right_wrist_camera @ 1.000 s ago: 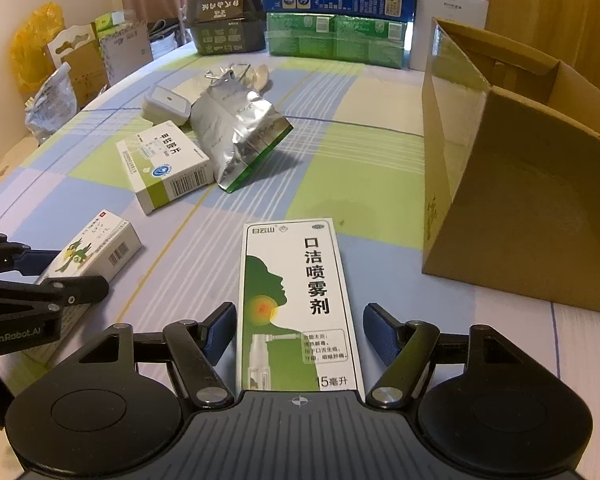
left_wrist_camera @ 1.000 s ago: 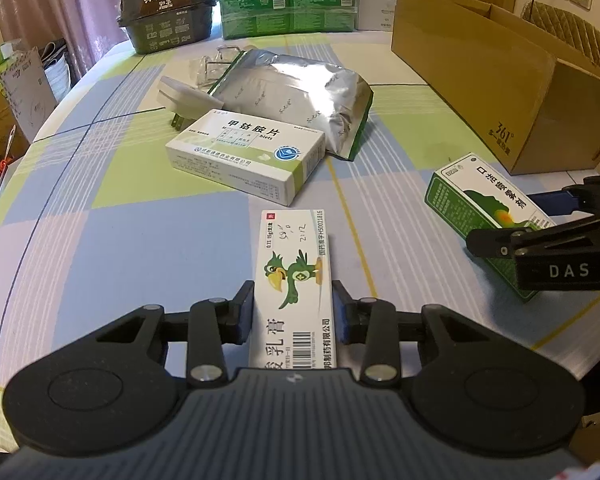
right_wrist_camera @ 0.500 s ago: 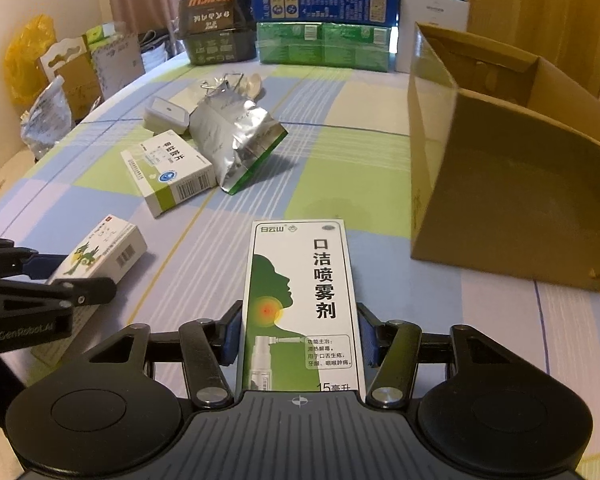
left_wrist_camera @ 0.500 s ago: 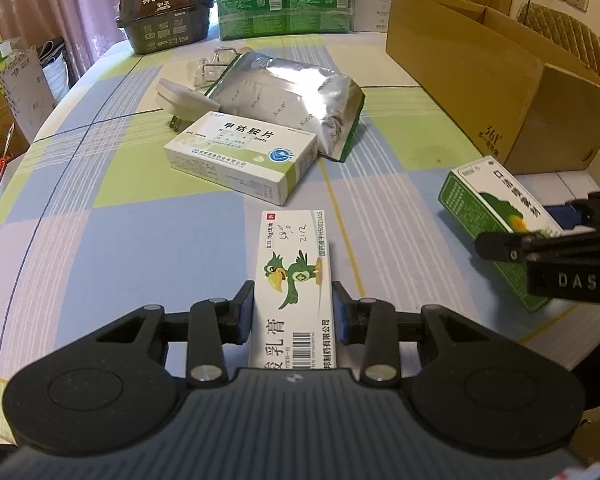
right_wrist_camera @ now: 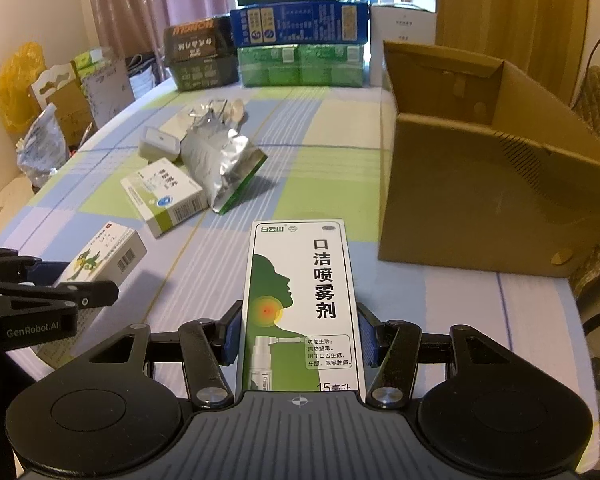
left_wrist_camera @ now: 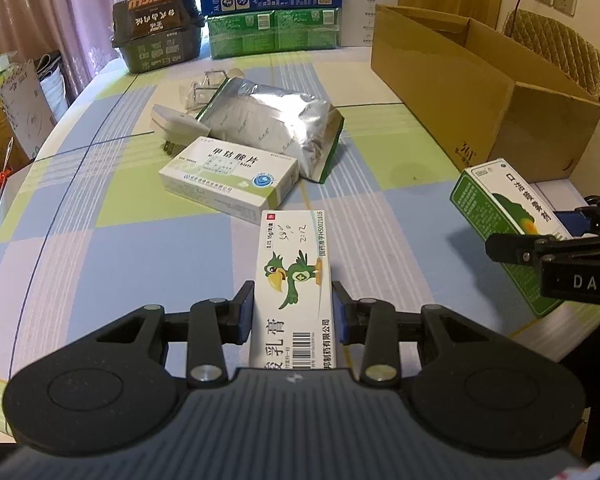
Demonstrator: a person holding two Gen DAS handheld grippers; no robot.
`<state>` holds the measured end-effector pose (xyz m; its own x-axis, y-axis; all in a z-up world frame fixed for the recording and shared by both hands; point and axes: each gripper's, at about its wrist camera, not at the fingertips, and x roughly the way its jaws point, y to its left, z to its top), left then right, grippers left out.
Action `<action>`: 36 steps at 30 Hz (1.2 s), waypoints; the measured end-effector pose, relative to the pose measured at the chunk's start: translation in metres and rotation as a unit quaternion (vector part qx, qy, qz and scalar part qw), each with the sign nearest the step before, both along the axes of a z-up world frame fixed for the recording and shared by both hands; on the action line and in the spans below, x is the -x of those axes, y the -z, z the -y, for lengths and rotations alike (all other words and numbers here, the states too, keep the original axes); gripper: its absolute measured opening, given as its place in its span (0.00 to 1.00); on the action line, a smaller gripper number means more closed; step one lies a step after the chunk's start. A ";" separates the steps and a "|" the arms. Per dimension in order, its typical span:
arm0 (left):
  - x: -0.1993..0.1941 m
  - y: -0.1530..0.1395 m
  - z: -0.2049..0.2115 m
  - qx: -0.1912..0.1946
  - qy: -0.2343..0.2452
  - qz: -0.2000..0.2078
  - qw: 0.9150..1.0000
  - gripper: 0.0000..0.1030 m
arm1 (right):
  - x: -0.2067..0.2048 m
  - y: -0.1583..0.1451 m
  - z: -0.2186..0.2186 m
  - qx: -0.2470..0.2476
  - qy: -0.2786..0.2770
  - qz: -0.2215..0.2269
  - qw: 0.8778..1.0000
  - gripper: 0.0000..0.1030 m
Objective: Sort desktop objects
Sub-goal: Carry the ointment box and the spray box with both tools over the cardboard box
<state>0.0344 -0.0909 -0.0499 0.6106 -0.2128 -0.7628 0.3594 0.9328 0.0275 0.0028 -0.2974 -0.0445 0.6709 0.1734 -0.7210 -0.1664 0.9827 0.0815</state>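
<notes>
My left gripper [left_wrist_camera: 293, 312] is shut on a white ointment box with a green bird [left_wrist_camera: 296, 276], held above the checked tablecloth. My right gripper [right_wrist_camera: 299, 336] is shut on a tall green-and-white throat spray box [right_wrist_camera: 300, 300], lifted clear of the table. Each wrist view shows the other gripper: the right one with the spray box [left_wrist_camera: 508, 216] at the right edge, the left one with the bird box [right_wrist_camera: 100, 260] at the left edge. The open cardboard box [right_wrist_camera: 480, 184] stands to the right, ahead of the spray box.
On the table lie a white-green tablet box [left_wrist_camera: 230, 180], a silver foil pouch [left_wrist_camera: 272, 124], a white plug adapter [left_wrist_camera: 176, 124] and clear packaging. Stacked cartons [left_wrist_camera: 272, 12] and a dark carton [left_wrist_camera: 156, 28] line the far edge. Bags and boxes sit off the table's left side.
The right gripper closed on the spray box and both grippers rose with their boxes. The cardboard box now appears nearer in the right wrist view.
</notes>
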 end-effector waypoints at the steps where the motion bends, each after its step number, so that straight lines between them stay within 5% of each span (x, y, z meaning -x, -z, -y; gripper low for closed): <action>1: 0.001 -0.002 0.001 0.000 0.001 0.002 1.000 0.32 | 0.001 -0.002 0.001 -0.001 0.001 0.002 1.000 0.51; 36: 0.004 -0.054 0.073 0.035 0.080 0.033 0.996 0.32 | 0.019 -0.052 0.072 -0.018 0.084 0.037 0.996 0.51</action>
